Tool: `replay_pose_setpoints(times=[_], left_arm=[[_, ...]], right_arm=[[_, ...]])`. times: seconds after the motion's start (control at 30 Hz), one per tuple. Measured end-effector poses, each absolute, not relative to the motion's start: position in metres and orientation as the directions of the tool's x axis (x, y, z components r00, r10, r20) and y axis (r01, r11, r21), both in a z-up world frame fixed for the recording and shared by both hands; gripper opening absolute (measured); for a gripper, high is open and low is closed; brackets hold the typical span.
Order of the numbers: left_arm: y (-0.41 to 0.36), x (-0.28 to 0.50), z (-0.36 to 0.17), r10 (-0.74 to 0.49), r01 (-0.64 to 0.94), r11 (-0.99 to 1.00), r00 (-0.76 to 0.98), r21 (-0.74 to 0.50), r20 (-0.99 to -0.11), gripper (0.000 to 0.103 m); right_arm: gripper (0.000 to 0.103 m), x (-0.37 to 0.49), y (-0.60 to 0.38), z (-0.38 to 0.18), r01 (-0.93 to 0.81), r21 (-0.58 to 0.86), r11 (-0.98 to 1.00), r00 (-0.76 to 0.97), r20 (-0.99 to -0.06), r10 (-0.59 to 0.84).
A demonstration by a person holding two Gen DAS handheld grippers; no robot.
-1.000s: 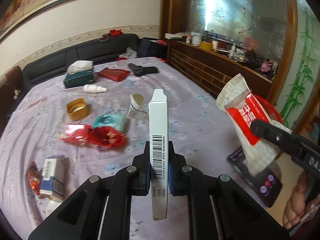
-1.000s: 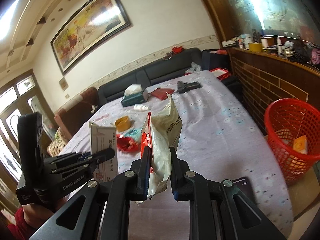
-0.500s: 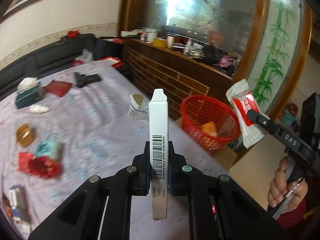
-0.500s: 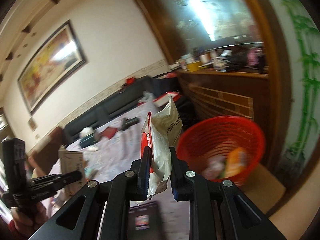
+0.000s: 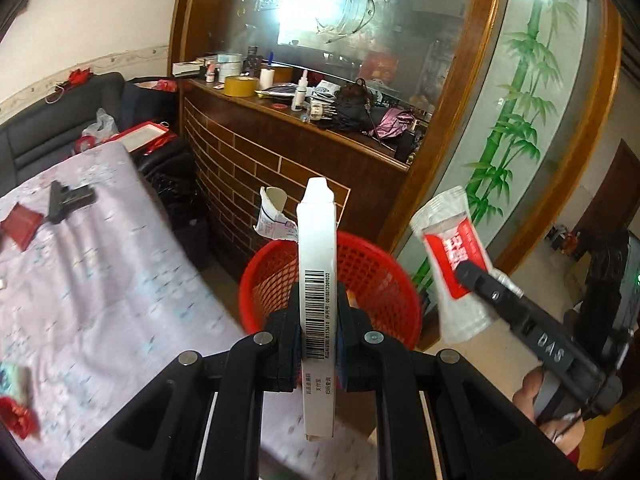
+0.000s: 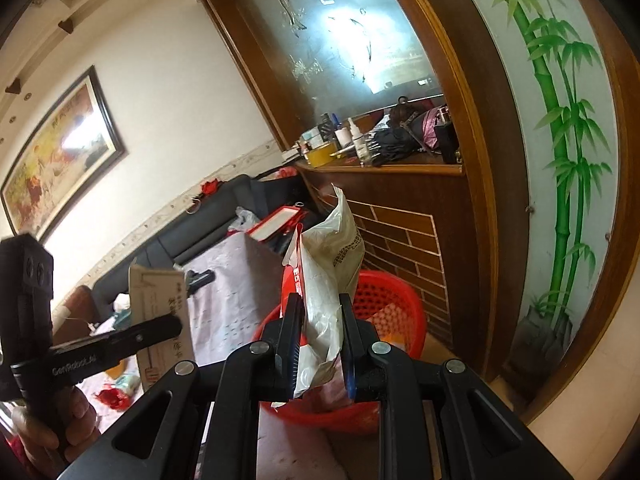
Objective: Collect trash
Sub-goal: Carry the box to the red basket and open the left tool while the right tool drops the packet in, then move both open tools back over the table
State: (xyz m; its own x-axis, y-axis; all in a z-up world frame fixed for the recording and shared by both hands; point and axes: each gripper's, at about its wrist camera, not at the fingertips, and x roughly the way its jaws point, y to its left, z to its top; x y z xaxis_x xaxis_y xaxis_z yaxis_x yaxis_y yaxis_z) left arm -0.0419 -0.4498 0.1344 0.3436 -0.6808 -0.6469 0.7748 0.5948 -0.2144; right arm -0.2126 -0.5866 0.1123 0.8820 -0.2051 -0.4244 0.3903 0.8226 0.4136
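Note:
My left gripper (image 5: 318, 320) is shut on a tall white carton with a barcode (image 5: 318, 280), held upright above the table edge, just short of the red mesh basket (image 5: 372, 276). My right gripper (image 6: 319, 320) is shut on a crumpled white and red wrapper (image 6: 330, 276), held above the near rim of the same basket (image 6: 394, 312). The wrapper also shows in the left wrist view (image 5: 454, 256), to the right of the basket. The carton shows in the right wrist view (image 6: 160, 304), at the left. Some trash lies inside the basket.
The table with a lilac floral cloth (image 5: 100, 280) holds red wrappers (image 5: 18, 420), a red packet (image 5: 20, 222) and a black object (image 5: 66, 200). A brick-pattern wooden cabinet (image 5: 280, 156) with clutter on top stands behind the basket. A black sofa (image 5: 48, 136) is at the back.
Both grippers have swung right, away from the table, toward the red basket. The basket now lies right in front of both. Both grips are unchanged.

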Motion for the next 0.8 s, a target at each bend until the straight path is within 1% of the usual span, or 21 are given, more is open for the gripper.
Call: replay_pose_setpoints(times=[0.07, 0.1, 0.13, 0.17, 0.2, 0.23, 0.27, 0.4, 0.47, 0.5, 0.57, 0.63, 0.8], left_arm=[[-0.465, -0.034, 0.129, -0.676, 0.771, 0.599, 0.339, -0.219, -0.655, 0.012], [-0.471, -0.030, 0.126, -0.677, 0.770, 0.597, 0.332, -0.226, -0.657, 0.012], [-0.476, -0.026, 0.122, -0.674, 0.767, 0.597, 0.322, -0.233, -0.665, 0.015], [-0.480, -0.023, 0.117, -0.658, 0.756, 0.611, 0.321, -0.234, -0.682, 0.027], [-0.481, -0.020, 0.115, -0.649, 0.745, 0.623, 0.325, -0.236, -0.689, 0.034], [-0.478, -0.020, 0.114, -0.651, 0.736, 0.631, 0.331, -0.245, -0.683, 0.041], [-0.475, -0.021, 0.114, -0.653, 0.736, 0.631, 0.334, -0.245, -0.679, 0.041], [-0.453, -0.032, 0.120, -0.646, 0.745, 0.636, 0.370, -0.201, -0.668, 0.042], [-0.438, -0.038, 0.122, -0.637, 0.737, 0.649, 0.391, -0.189, -0.665, 0.046], [-0.431, -0.040, 0.123, -0.634, 0.734, 0.654, 0.397, -0.186, -0.663, 0.046], [-0.413, -0.047, 0.123, -0.627, 0.728, 0.663, 0.412, -0.175, -0.661, 0.046], [-0.395, -0.053, 0.124, -0.619, 0.720, 0.673, 0.423, -0.169, -0.662, 0.048], [-0.343, -0.066, 0.122, -0.592, 0.691, 0.707, 0.463, -0.150, -0.660, 0.050]], right_arm=[[0.021, -0.203, -0.593, 0.107, 0.393, 0.411, 0.823, 0.878, -0.435, -0.202], [0.021, -0.195, -0.596, 0.104, 0.402, 0.393, 0.827, 0.866, -0.455, -0.205], [0.021, -0.188, -0.599, 0.100, 0.411, 0.382, 0.828, 0.855, -0.476, -0.205], [0.021, -0.182, -0.602, 0.095, 0.411, 0.378, 0.830, 0.847, -0.495, -0.194], [0.023, -0.178, -0.605, 0.092, 0.410, 0.377, 0.831, 0.843, -0.505, -0.187], [0.030, -0.178, -0.607, 0.090, 0.414, 0.376, 0.829, 0.840, -0.508, -0.189], [0.033, -0.181, -0.607, 0.090, 0.419, 0.377, 0.826, 0.840, -0.507, -0.195], [0.033, -0.196, -0.601, 0.094, 0.397, 0.391, 0.830, 0.854, -0.489, -0.178], [0.033, -0.202, -0.593, 0.098, 0.384, 0.393, 0.836, 0.859, -0.485, -0.167], [0.034, -0.204, -0.588, 0.100, 0.374, 0.394, 0.840, 0.861, -0.484, -0.156], [0.044, -0.207, -0.574, 0.103, 0.357, 0.392, 0.848, 0.864, -0.483, -0.140], [0.050, -0.208, -0.556, 0.105, 0.334, 0.380, 0.863, 0.867, -0.484, -0.122], [0.050, -0.197, -0.505, 0.103, 0.307, 0.285, 0.908, 0.845, -0.521, -0.122]])
